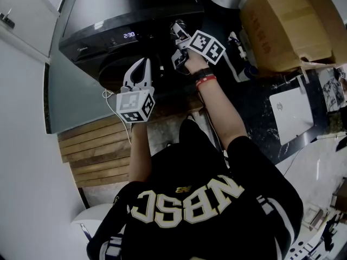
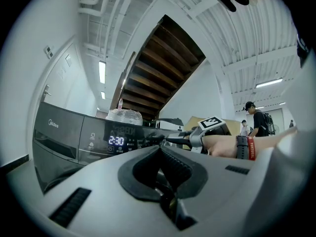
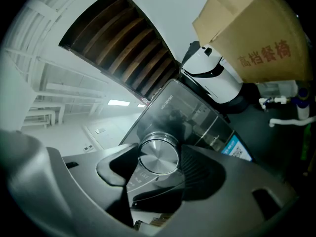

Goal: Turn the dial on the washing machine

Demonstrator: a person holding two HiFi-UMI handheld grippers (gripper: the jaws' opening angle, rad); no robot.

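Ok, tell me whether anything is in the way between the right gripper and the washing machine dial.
Nothing visible is. The dial sits between the right gripper's jaws, with a pad close at each side of its rim. Whether they pinch it can't be told.

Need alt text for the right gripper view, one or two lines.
The right gripper has its fingers closed on the silver dial of a dark washing machine, seen close up. Behind are a cardboard box with red print, a white appliance and the underside of a wooden staircase.
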